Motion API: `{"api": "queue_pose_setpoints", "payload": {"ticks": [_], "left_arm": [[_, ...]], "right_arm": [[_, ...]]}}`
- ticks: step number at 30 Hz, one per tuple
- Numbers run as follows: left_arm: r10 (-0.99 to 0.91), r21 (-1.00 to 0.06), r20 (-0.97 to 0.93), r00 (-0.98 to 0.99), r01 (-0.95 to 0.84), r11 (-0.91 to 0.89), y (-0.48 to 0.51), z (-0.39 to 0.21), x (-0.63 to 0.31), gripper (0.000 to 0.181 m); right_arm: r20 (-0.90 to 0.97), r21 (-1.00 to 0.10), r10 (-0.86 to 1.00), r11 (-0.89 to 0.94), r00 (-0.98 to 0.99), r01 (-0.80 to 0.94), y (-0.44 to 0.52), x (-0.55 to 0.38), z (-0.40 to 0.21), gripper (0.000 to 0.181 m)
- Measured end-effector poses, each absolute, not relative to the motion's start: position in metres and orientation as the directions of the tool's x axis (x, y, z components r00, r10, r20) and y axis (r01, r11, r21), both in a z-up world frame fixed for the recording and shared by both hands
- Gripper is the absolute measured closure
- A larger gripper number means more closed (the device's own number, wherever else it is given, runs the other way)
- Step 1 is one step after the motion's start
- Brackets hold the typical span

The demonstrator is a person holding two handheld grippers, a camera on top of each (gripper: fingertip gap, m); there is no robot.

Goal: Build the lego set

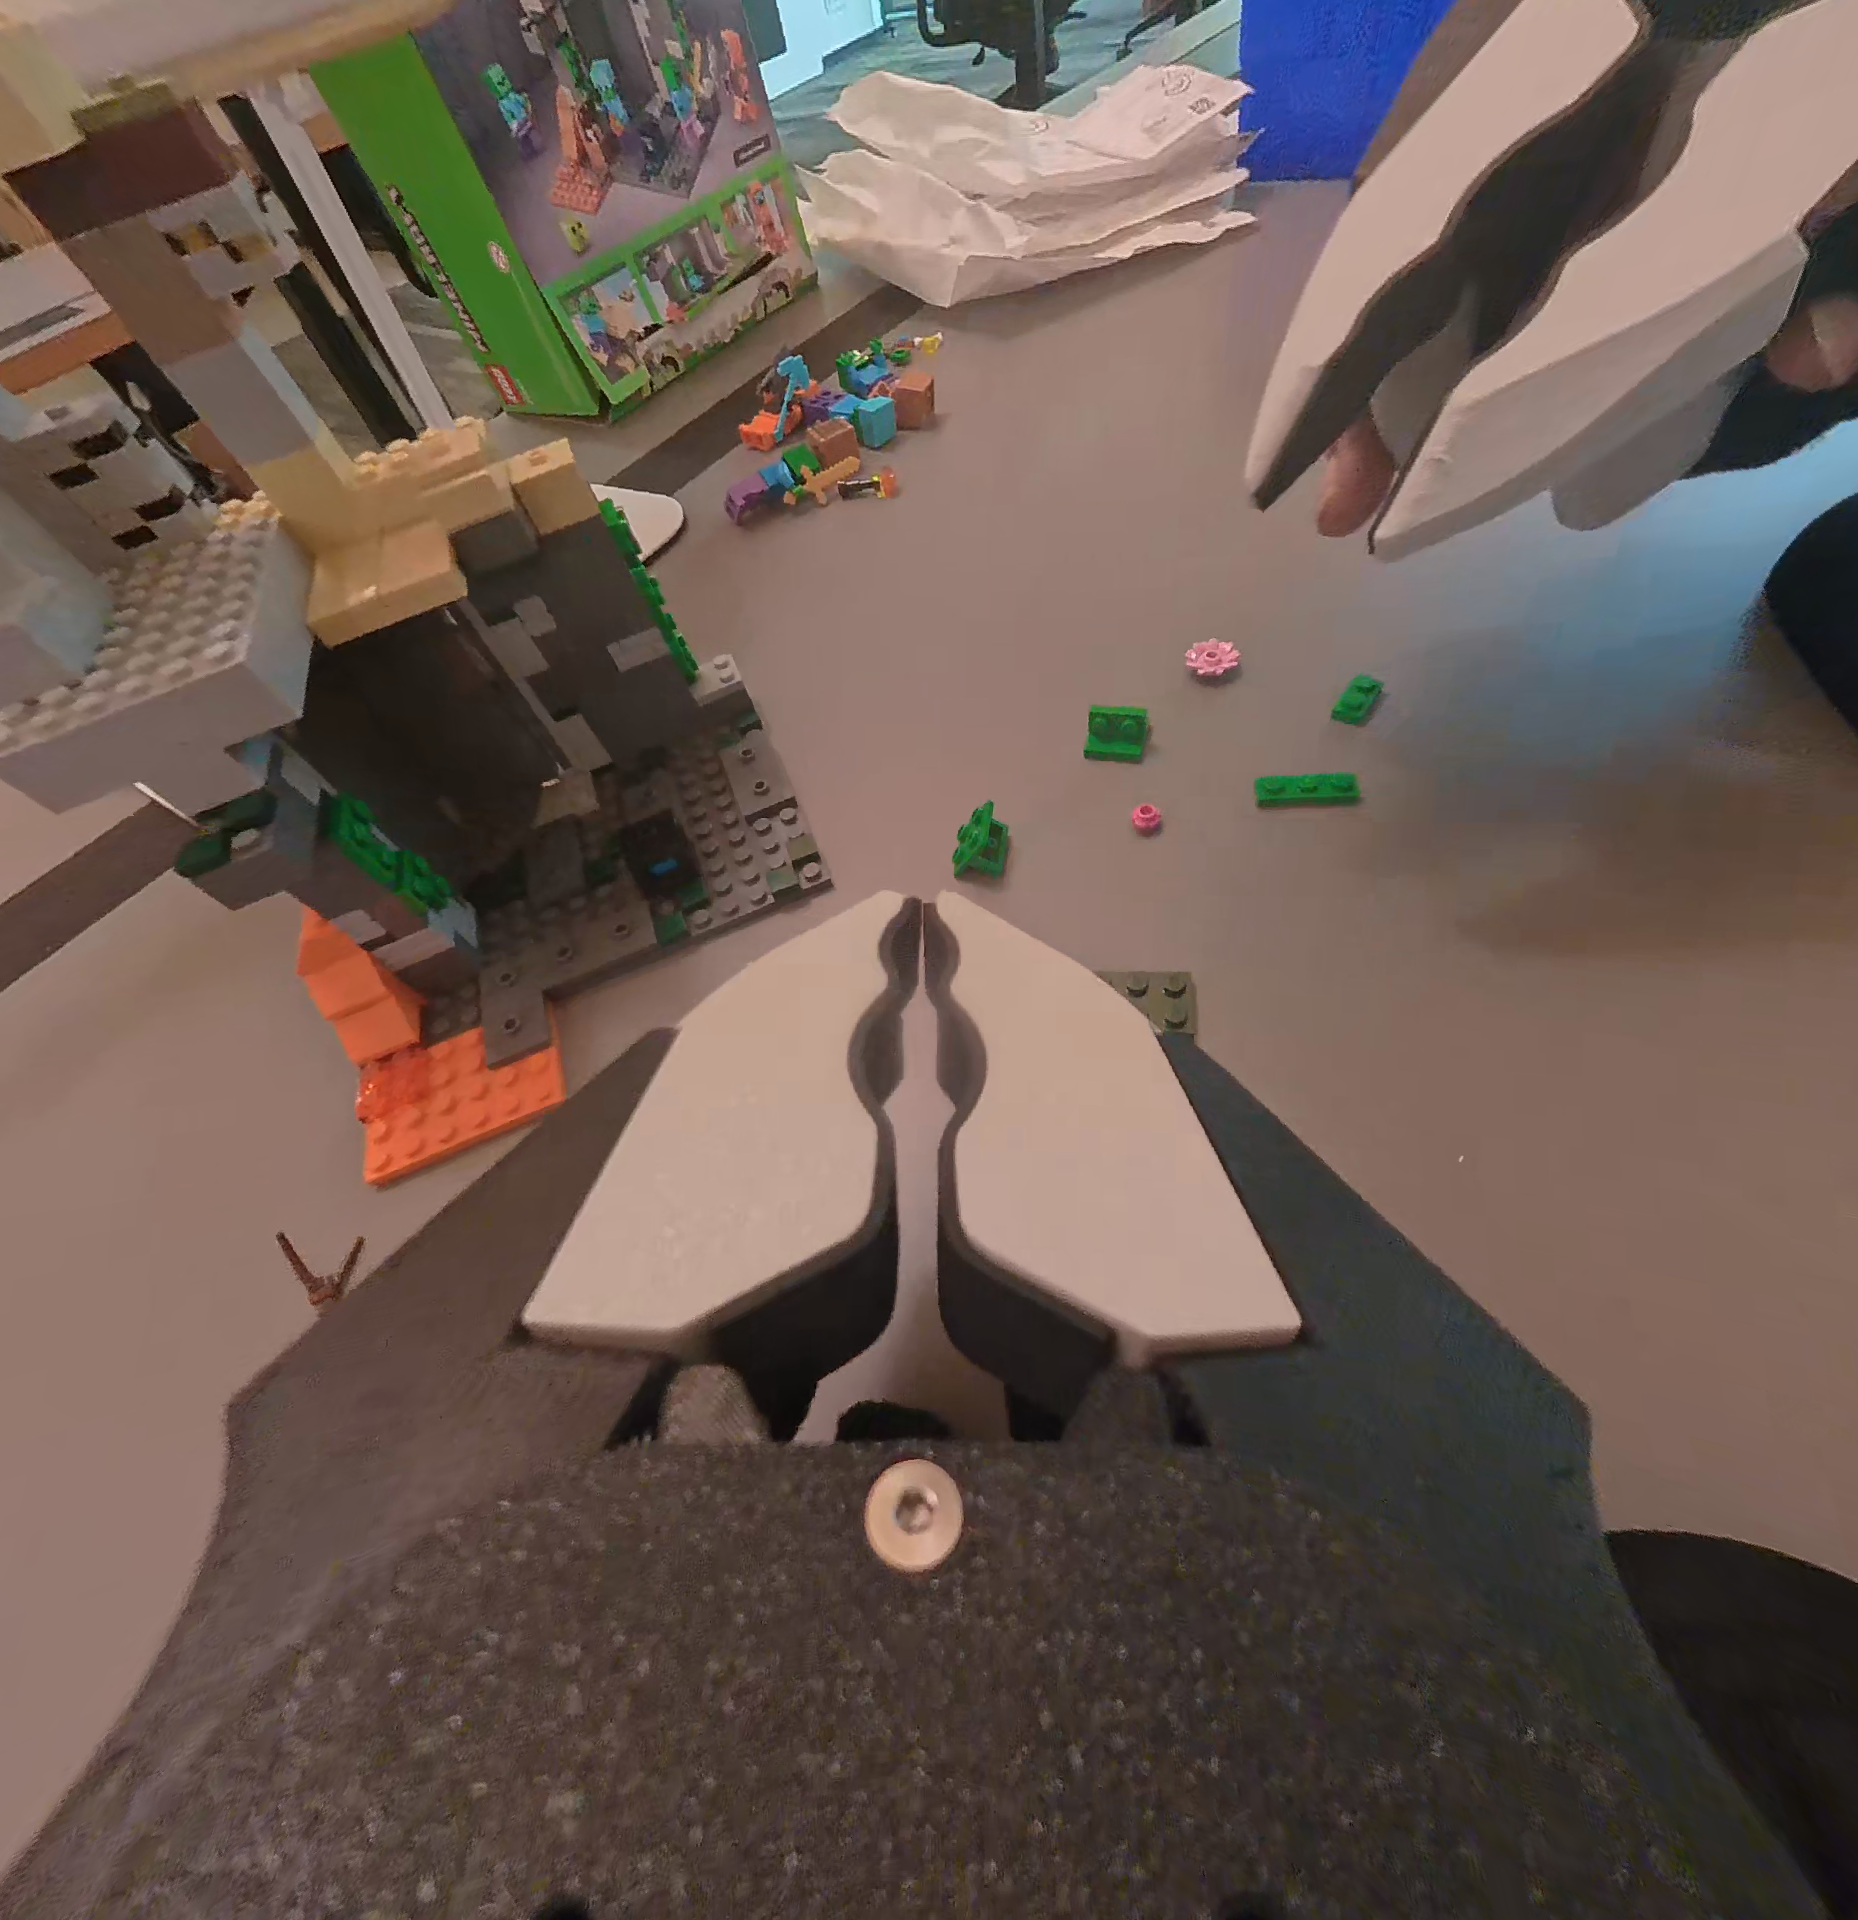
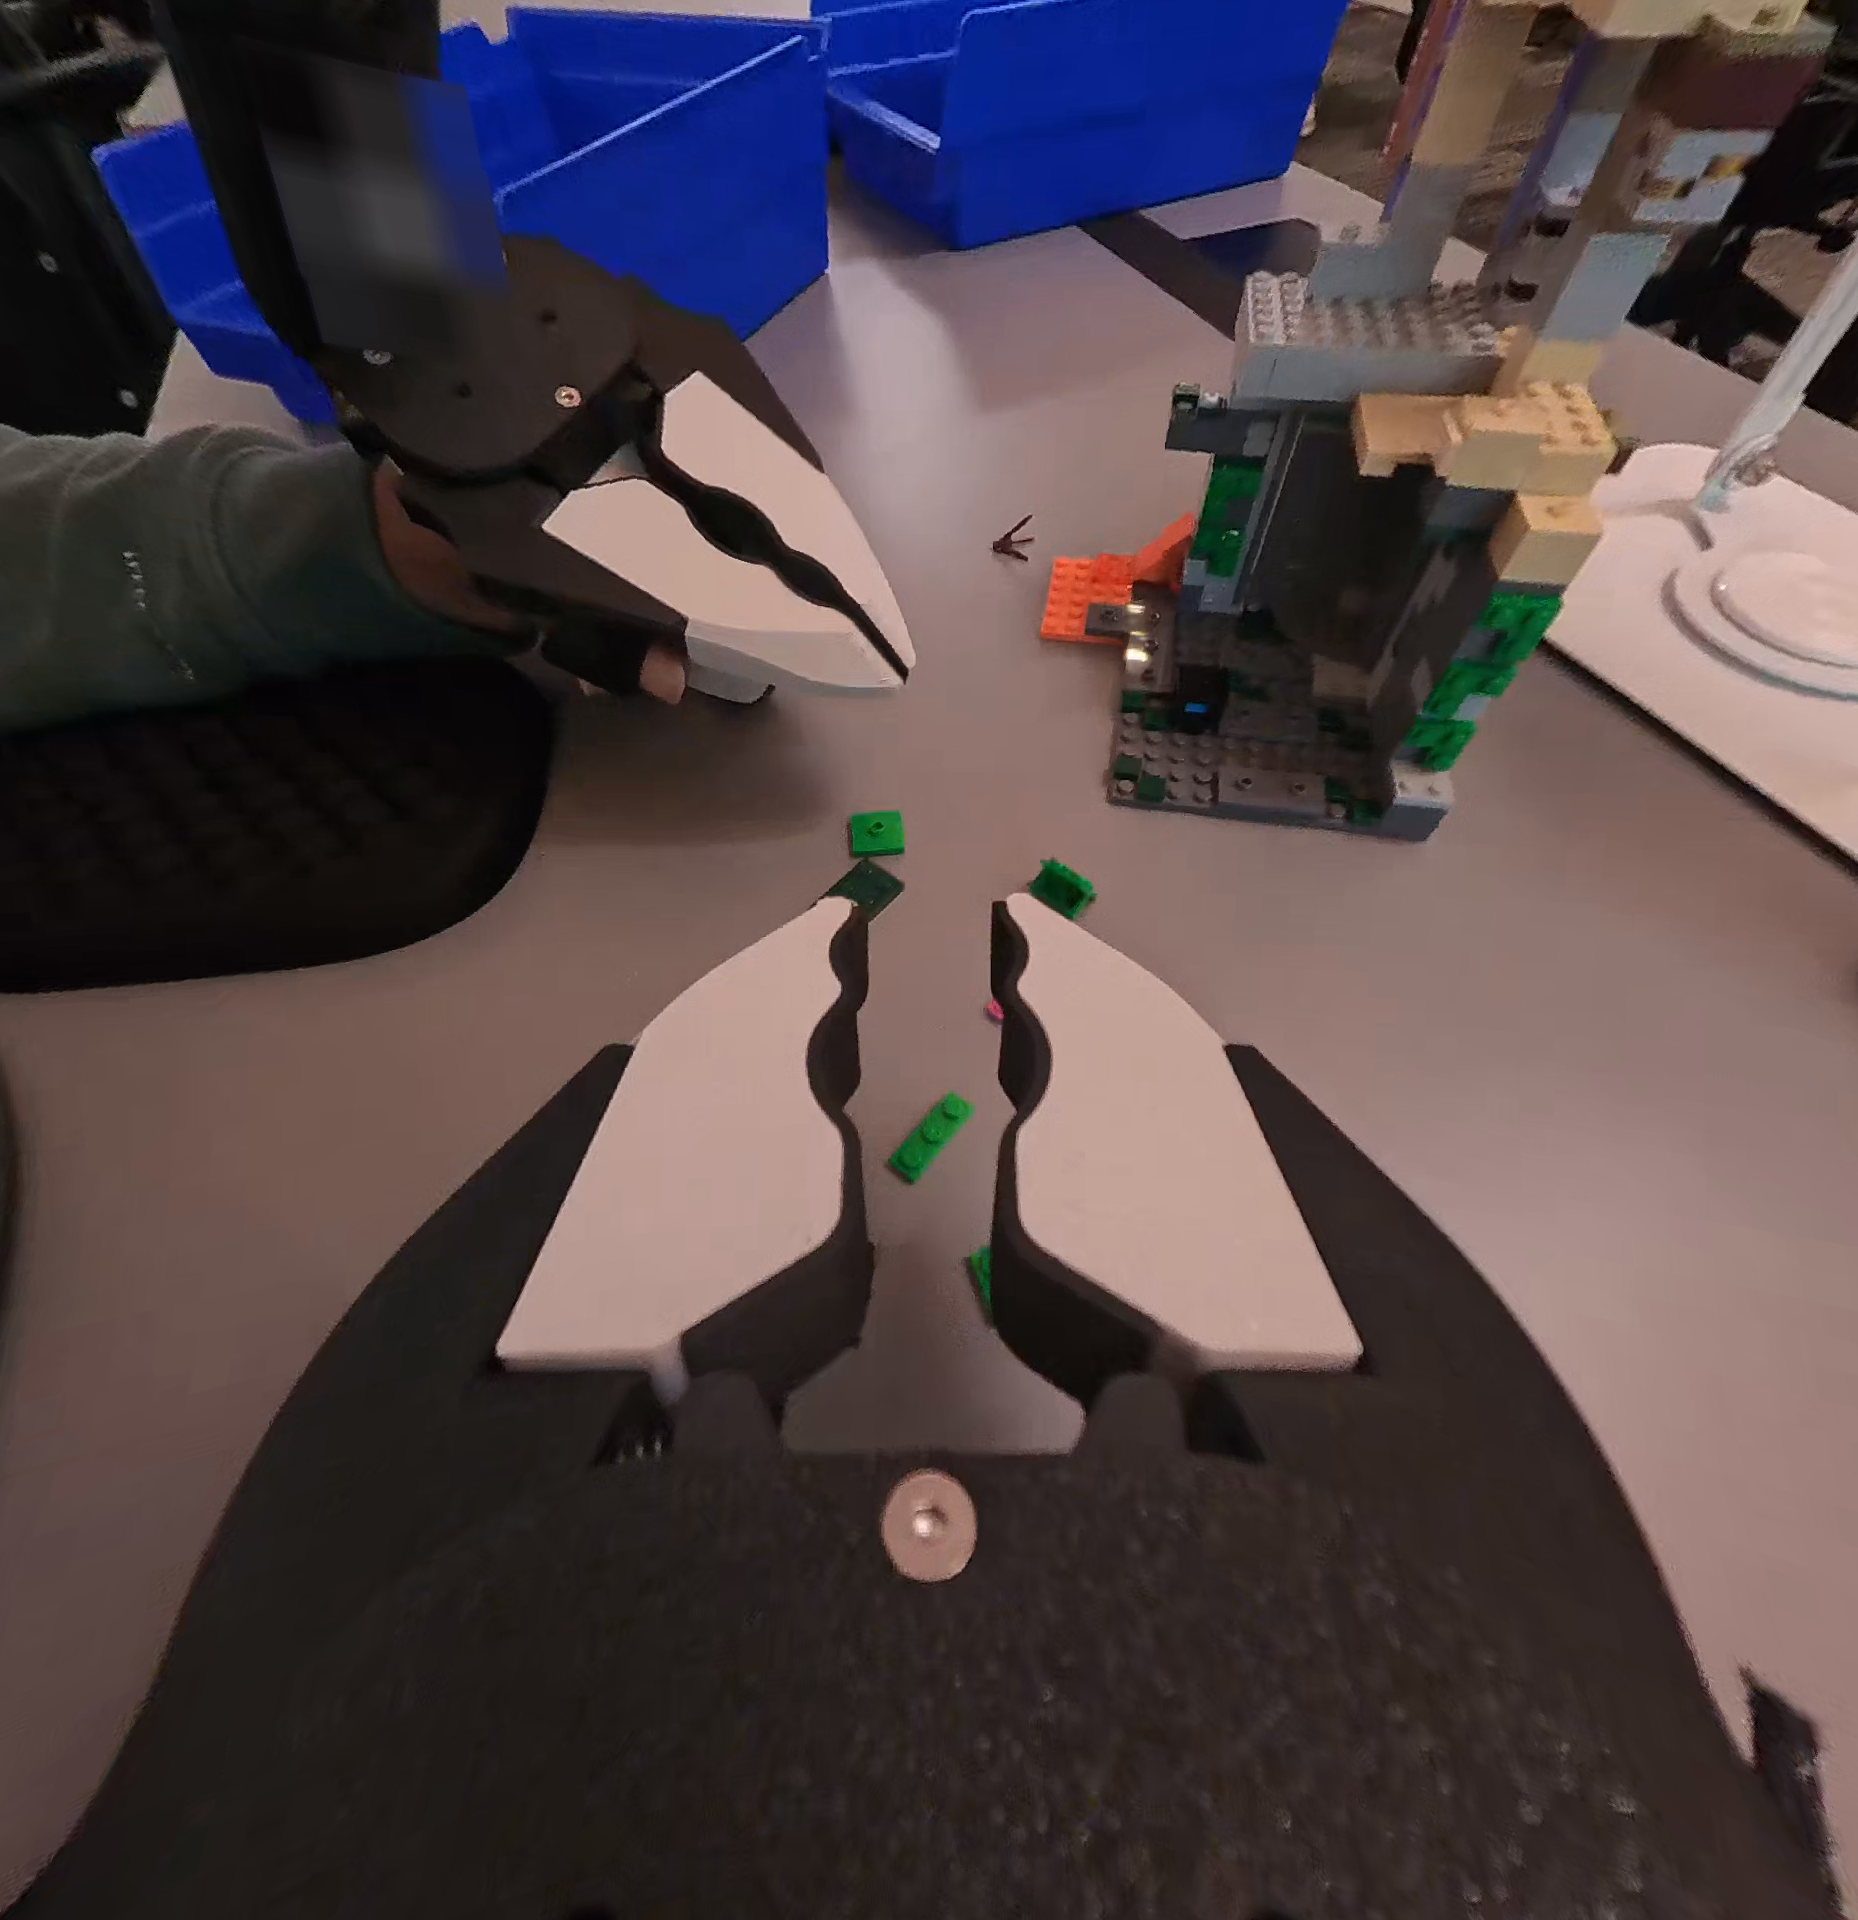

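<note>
Fingers: left gripper [image 1: 923, 914] pinched together, empty; right gripper [image 2: 925, 914] spread, empty.
Right hovers over loose green plate [image 2: 930, 1137] on table [image 2: 1424, 1039]; lego build [image 2: 1351, 582] stands beyond, possibly unfinished.

Grey table [image 1: 1112, 520] scattered with bright green plates [image 1: 1307, 789] and a pink flower piece [image 1: 1213, 658] at one o'clock; grey, tan, green model [image 1: 468, 665] on orange base [image 1: 457, 1101] at ten o'clock.

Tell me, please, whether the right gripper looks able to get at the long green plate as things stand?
Probably yes. The right gripper is open, and the long green plate lies flat on the table in the gap between its fingers, with nothing on top of it or close beside it.
</note>
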State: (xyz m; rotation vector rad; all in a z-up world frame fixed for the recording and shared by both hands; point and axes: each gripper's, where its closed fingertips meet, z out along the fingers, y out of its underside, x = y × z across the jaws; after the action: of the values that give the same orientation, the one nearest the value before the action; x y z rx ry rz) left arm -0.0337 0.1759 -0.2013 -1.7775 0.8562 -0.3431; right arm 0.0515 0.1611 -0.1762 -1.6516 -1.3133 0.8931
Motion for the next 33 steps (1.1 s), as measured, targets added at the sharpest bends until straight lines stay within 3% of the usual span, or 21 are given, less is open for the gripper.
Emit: {"api": "queue_pose_setpoints", "payload": {"ticks": [16,27,31,33], "left_arm": [[-0.697,-0.854,-0.281,0.659,-0.504,-0.132,0.173,-0.214,-0.029,0.181],[-0.647,-0.838,-0.305,0.699,-0.52,-0.166,0.182,-0.216,-0.049,0.181],[-0.642,-0.833,-0.314,0.699,-0.527,-0.166,0.183,-0.217,-0.051,0.181],[-0.644,-0.836,-0.314,0.698,-0.525,-0.161,0.183,-0.216,-0.05,0.181]], "right_arm": [[-0.073,-0.84,0.973,-0.177,0.217,0.513,0.135,0.036,-0.208,0.154],[-0.002,-0.581,0.972,-0.193,0.236,0.791,0.148,-0.009,-0.247,0.147],[-0.006,-0.493,0.98,-0.174,0.197,0.852,0.151,-0.013,-0.253,0.157],[-0.06,-0.475,0.994,-0.106,0.088,0.874,0.138,-0.014,-0.253,0.161]]}}
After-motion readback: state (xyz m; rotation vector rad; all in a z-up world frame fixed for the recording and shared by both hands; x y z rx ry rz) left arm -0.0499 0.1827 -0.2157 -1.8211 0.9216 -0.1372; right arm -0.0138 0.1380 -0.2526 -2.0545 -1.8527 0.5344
